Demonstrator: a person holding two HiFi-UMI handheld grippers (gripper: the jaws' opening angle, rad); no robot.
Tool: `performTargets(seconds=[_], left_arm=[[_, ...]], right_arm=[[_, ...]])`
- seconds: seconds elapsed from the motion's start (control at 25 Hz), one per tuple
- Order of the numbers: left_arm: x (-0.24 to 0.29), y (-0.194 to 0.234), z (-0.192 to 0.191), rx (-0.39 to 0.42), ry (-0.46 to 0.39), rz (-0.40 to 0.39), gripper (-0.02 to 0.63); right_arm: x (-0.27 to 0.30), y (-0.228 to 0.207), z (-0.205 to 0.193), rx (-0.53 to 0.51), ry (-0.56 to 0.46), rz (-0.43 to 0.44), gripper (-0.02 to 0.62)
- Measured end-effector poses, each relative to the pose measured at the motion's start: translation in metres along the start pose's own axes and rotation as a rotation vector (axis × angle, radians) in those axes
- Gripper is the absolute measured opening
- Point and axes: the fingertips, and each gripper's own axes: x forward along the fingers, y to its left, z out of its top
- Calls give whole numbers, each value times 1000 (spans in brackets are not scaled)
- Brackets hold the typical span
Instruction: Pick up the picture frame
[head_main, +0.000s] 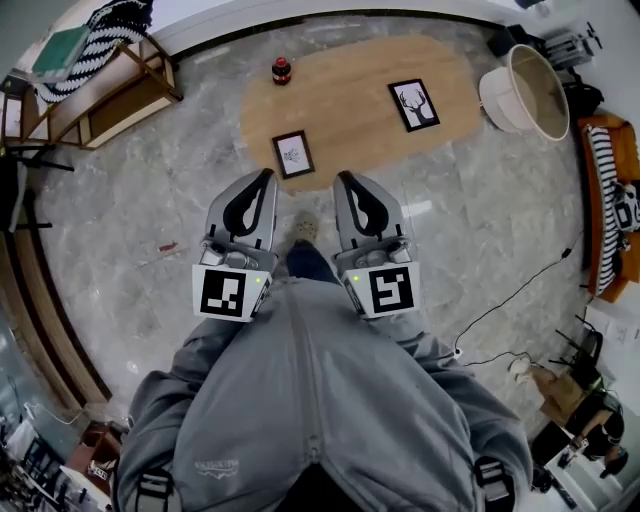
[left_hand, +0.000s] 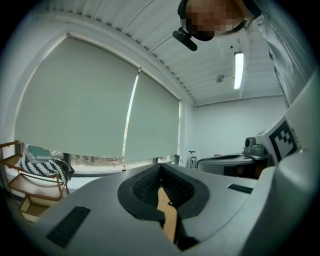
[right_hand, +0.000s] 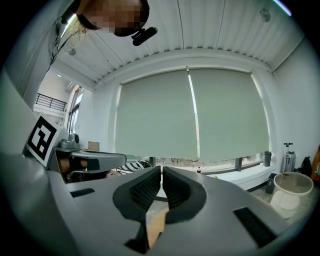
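Likely to handle light and rigid: thin black moulding round a probable glass pane, so stiff along the edges, slick on the face, and prone to chip or crack if dropped or squeezed across the middle. Best taken by the rim, never by the face. With the thing lying flat, best nipped at the edge closest to the surface's border, at six o'clock, or first slid a little past that border to give the jaws something to bite. Judged the likelier target: the small picture frame (head_main: 293, 154), dark-rimmed, upright-oblong, with a wide white mat round a small grey print too fine to read, turned slightly off square. Lies flat on the pale oval wooden surface (head_main: 350, 125), close to its six o'clock border, at twelve o'clock from the left gripper (head_main: 267, 176) and clear of it. Could equally be the second frame (head_main: 413, 105), at two o'clock from the first, black-rimmed too, with an antlered deer head in black on white. Also on the surface, at twelve o'clock from the small one: a dark bottle (head_main: 281, 70) with a red label. Left gripper clenched, with pads pressed together and nothing between. Right gripper (head_main: 343, 179) likewise clenched on nothing, with only a hairline slit between its pads. Both held side by side and about level, over the grey stone floor (head_main: 150, 200), short of the surface.
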Motion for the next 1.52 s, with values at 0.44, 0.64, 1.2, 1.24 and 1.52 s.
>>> performTargets(seconds=[0.44,0.64,1.2,1.24,1.52], left_arm=[[31,11,12,16,-14,46,17],[35,21,28,15,-53,37,17],[69,69,45,37,-41,-13,17],[70,71,45,37,-39,-14,17],[96,85,15,18,21,-14,17]], right_arm=[[30,-32,4,-2,-7,47,34],[39,-30,22,-14,-50,27,34],[85,-37,49,-78,-54,-33,34],[88,-37,49,-78,-53,-34,34],[116,-55,23,-62,-22,-28,34]])
